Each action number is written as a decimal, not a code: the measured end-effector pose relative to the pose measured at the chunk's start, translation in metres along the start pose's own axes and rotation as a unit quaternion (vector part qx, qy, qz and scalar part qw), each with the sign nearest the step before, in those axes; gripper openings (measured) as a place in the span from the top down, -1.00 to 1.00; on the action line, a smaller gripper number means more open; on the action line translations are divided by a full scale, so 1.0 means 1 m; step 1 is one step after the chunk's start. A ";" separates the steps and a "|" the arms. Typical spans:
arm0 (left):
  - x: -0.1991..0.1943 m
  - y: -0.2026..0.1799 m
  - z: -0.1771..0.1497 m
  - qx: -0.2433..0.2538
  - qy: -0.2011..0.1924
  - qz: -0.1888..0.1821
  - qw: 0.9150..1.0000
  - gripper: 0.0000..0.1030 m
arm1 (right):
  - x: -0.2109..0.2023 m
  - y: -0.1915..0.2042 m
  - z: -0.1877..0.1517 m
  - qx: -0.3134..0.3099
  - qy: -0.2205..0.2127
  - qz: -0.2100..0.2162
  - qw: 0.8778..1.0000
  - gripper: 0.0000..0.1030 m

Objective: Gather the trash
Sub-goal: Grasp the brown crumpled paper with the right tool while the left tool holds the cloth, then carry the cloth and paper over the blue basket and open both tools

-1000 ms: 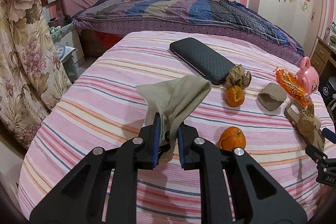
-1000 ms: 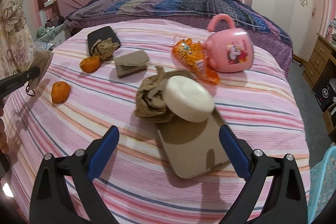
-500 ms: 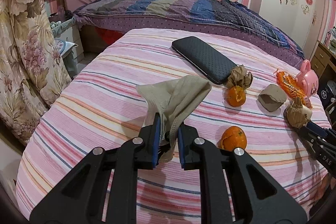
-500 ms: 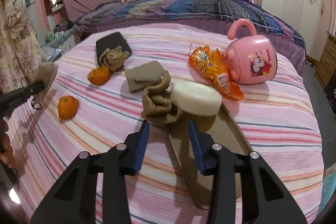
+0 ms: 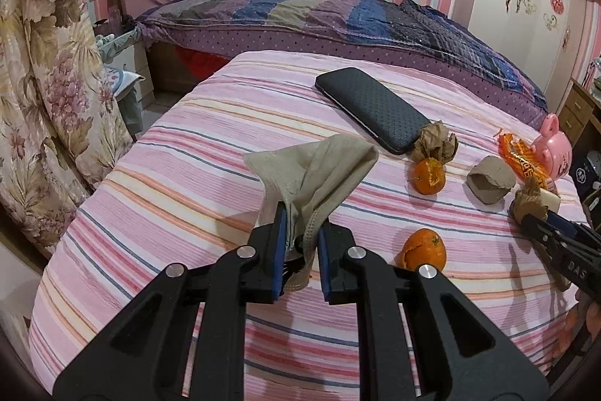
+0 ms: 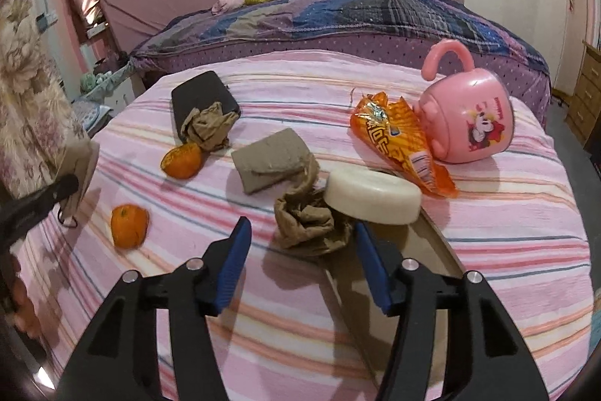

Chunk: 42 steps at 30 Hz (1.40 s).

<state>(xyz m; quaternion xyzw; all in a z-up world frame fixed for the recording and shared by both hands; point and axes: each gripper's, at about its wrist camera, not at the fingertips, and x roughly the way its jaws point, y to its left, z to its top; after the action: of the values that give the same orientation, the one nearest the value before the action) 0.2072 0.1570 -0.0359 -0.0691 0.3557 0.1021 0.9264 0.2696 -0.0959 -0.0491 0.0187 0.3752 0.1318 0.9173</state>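
L hand-held gripper point(image 5: 299, 243) is clenched on the mouth of a beige cloth bag point(image 5: 319, 171), held up over the near-left part of the striped bed point(image 5: 188, 183). My read: it's kept raised and still so the bag stays reachable as the drop point for trash; whether the mouth is actually open can't be told from here.

R hand-held gripper point(image 6: 300, 250) is released, jaws apart, and they've just been widening again after a partial close. A crumpled brown paper wad point(image 6: 306, 224) sits betw. the fingers, pads not pressing on it. The wad lies on the bed near the right edge, touching a white round block point(image 6: 373, 192) that rests on a flat tan tray point(image 6: 379, 273). Prob. the jaws reopened to re-centre on the wad w/o catching the block or tray rim.

Other trash on the bed: 2nd paper wad point(image 6: 206, 128) against a dark case point(image 6: 201, 96) toward the far-left side, orange peel point(image 6: 182, 160) just beside it, another peel point(image 6: 129, 226) nearer the left edge, a folded cardboard piece point(image 6: 270, 162) mid-bed, orange snack wrapper point(image 6: 398, 141) leaning on a pink toy mug point(image 6: 467, 119) at far right.

Nothing seen in the bag yet; most of the task looks left. Risk: soft wad may slip or drag the block.
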 end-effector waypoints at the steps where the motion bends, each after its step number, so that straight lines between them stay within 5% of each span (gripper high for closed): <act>1: 0.001 0.001 0.001 -0.002 0.001 -0.001 1.000 0.74 | 0.001 0.000 0.000 0.001 0.001 0.001 1.000 -0.09; 4: 0.000 0.003 0.004 -0.013 0.001 -0.008 1.000 0.74 | -0.001 -0.001 0.000 0.003 -0.002 0.010 1.000 0.21; 28: -0.037 -0.020 -0.008 0.016 -0.021 -0.020 0.999 0.74 | -0.077 -0.022 -0.040 -0.056 -0.056 -0.021 0.997 0.24; 42: -0.075 -0.079 -0.042 0.051 -0.035 -0.037 0.997 0.74 | -0.129 -0.060 -0.058 -0.062 -0.084 -0.040 0.994 0.24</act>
<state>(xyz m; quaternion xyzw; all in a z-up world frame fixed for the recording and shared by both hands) 0.1443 0.0612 -0.0120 -0.0308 0.3249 0.0520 0.9438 0.1552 -0.1906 -0.0107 -0.0420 0.2882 0.1164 0.9496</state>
